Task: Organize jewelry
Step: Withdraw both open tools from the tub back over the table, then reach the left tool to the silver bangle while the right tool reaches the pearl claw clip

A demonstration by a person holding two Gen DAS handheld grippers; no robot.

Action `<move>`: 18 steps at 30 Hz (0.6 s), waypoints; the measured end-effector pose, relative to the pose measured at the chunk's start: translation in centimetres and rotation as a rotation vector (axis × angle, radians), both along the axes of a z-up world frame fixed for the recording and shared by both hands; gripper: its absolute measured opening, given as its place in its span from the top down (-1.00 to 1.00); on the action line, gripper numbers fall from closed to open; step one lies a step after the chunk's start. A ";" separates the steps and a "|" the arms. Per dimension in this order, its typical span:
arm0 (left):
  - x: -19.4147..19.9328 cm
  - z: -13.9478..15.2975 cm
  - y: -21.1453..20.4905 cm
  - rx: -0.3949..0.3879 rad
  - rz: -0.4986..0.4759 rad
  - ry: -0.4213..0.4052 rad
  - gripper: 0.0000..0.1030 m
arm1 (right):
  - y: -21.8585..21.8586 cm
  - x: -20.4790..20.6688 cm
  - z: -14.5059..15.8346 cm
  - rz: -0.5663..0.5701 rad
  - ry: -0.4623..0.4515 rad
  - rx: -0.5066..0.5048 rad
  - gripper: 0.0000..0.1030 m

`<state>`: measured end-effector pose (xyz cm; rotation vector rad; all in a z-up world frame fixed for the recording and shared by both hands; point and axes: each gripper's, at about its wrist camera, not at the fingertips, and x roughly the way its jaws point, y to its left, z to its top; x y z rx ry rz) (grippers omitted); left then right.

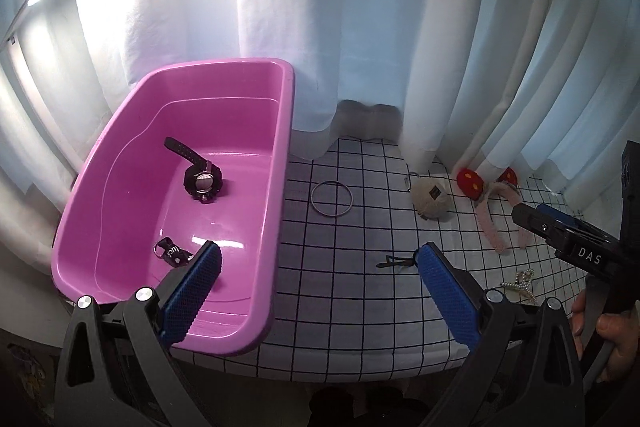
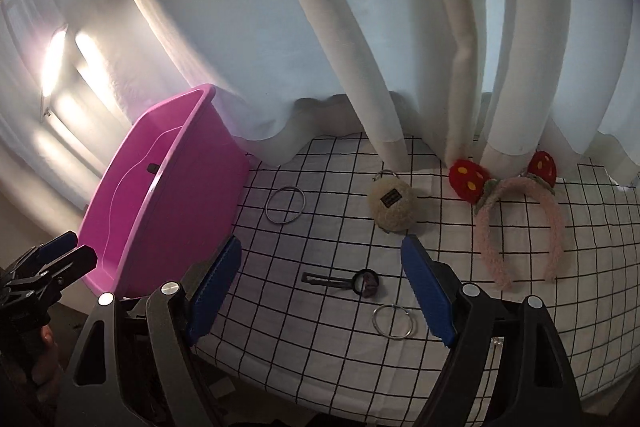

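Jewelry is split between two places right now: a black wristwatch (image 1: 200, 175) and a black strap keychain (image 1: 171, 251) lie on the floor of the pink tub (image 1: 276, 187), while the rest sits out on the grid-checked tabletop (image 2: 328, 355). Beside the tub's right wall lies a thin metal bangle (image 2: 285, 205). Further right you've got a fuzzy beige pouch (image 2: 394, 207), then a pink plush headband (image 2: 520, 227) with red strawberry ears against the white curtain (image 2: 320, 27). Nearer you, a dark hair clip (image 2: 344, 282) and a silver ring (image 2: 394, 321) lie between your right hand-held gripper (image 2: 322, 287) fingers, untouched; its jaws are spread wide and empty. Your left hand-held gripper (image 1: 320, 267) is gaping too, holding nothing, one pad over the tub, the other over the cloth. A pearl piece (image 1: 520, 281) lies low at the right.
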<state>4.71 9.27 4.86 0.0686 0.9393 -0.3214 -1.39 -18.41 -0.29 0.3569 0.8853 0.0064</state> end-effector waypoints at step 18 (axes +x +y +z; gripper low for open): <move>-4.6 -13.4 -14.3 0.014 -0.015 0.230 -0.88 | -15.0 -11.5 -12.0 -0.163 0.179 -0.051 -0.52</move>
